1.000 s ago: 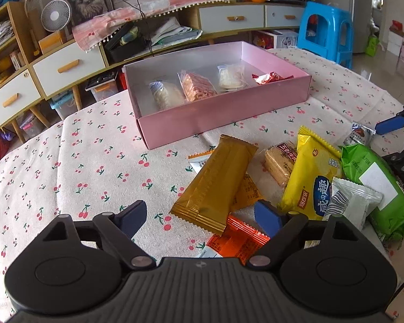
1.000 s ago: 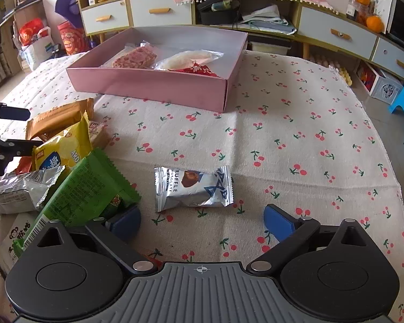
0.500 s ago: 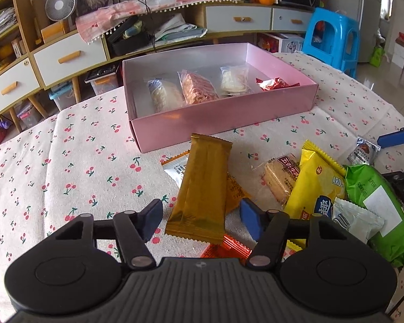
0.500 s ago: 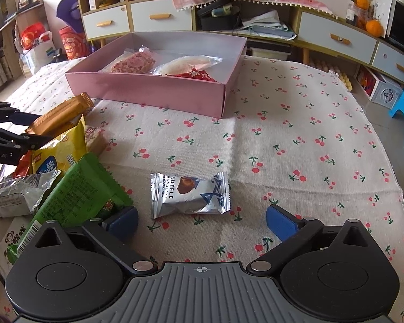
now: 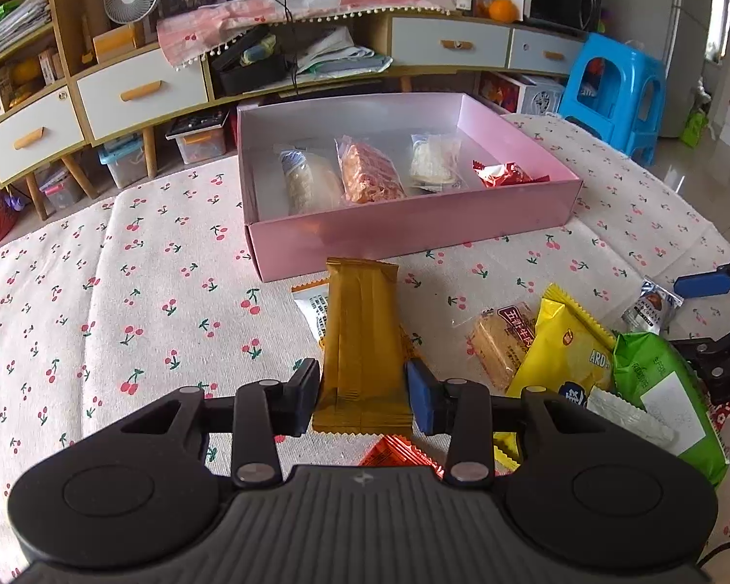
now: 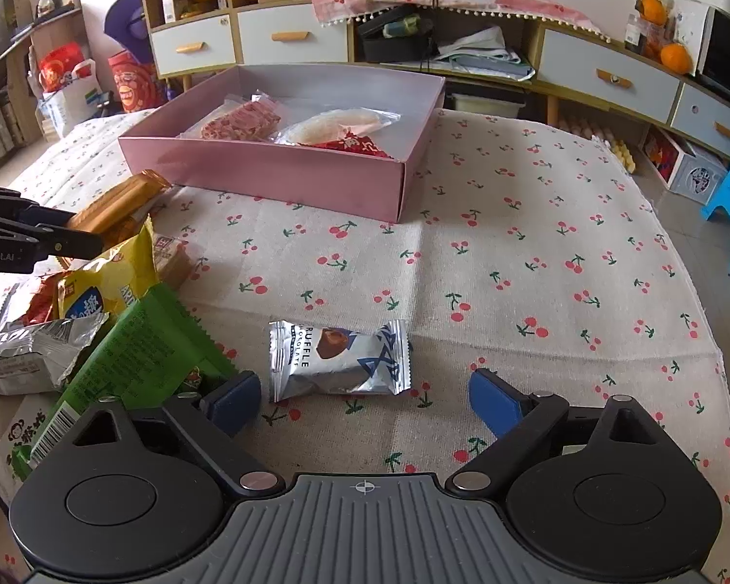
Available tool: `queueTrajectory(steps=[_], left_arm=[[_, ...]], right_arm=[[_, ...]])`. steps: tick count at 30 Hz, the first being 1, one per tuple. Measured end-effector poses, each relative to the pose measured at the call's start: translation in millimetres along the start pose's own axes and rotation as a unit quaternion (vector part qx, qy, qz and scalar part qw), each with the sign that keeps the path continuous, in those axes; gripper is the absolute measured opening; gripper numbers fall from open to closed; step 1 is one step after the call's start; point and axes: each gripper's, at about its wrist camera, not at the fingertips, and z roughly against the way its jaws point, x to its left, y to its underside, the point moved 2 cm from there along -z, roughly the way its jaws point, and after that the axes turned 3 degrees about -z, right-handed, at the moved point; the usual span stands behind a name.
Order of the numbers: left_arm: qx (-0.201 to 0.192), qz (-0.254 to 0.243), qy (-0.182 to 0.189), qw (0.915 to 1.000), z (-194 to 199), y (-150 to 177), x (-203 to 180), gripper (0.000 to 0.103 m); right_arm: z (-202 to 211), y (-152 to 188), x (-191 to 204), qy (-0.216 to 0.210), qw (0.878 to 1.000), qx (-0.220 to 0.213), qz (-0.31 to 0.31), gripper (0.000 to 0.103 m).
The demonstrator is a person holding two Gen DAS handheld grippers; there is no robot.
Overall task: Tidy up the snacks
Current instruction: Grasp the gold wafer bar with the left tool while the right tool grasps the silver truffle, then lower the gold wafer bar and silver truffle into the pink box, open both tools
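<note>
- Left gripper (image 5: 362,392) pinching gold wafer bar (image 5: 360,340) lower centre, probably for pink box (image 5: 413,233).
- Right gripper (image 6: 365,396) spread around silver truffle chocolate (image 6: 338,365), not gripping.

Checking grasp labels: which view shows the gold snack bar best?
Left wrist: the gold snack bar lies full-length between the left gripper pads. Right wrist shows only its far end, beyond the left gripper's fingers.

The gold bar (image 5: 362,340) hides most of the orange packets (image 5: 398,450) beneath it.
</note>
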Motion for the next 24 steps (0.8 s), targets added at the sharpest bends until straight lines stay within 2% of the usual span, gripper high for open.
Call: queueTrajectory(steps=[3, 6, 8, 10, 24], left_arm=[[0.000, 0.009, 0.002, 1.0000, 1.1, -1.2, 0.5, 0.036], [0.002, 0.016, 0.006, 0.9998, 2.1, -2.3, 0.1, 0.036], [0.001, 0.019, 0.008, 0.9998, 3.6, -3.1, 0.1, 0.035], [0.001, 0.022, 0.011, 0.9997, 5.2, -3.8, -0.4, 0.035], [-0.014, 0.057, 0.030, 0.9978, 19.5, -13.6, 1.9, 0.034]], right_arm=[[1.1, -0.9, 3.0, -0.006, 1.000, -0.002, 0.002, 0.082], [2.7, -2.5, 6.9, -0.013, 1.000, -0.005, 0.009, 0.066], [3.5, -3.9, 8.2, -0.016, 1.000, -0.004, 0.010, 0.052], [3.7, -5.8, 7.8, -0.017, 1.000, -0.001, 0.008, 0.046], [11.7, -19.6, -2.5, -0.033, 0.998, -0.004, -0.047, 0.045]])
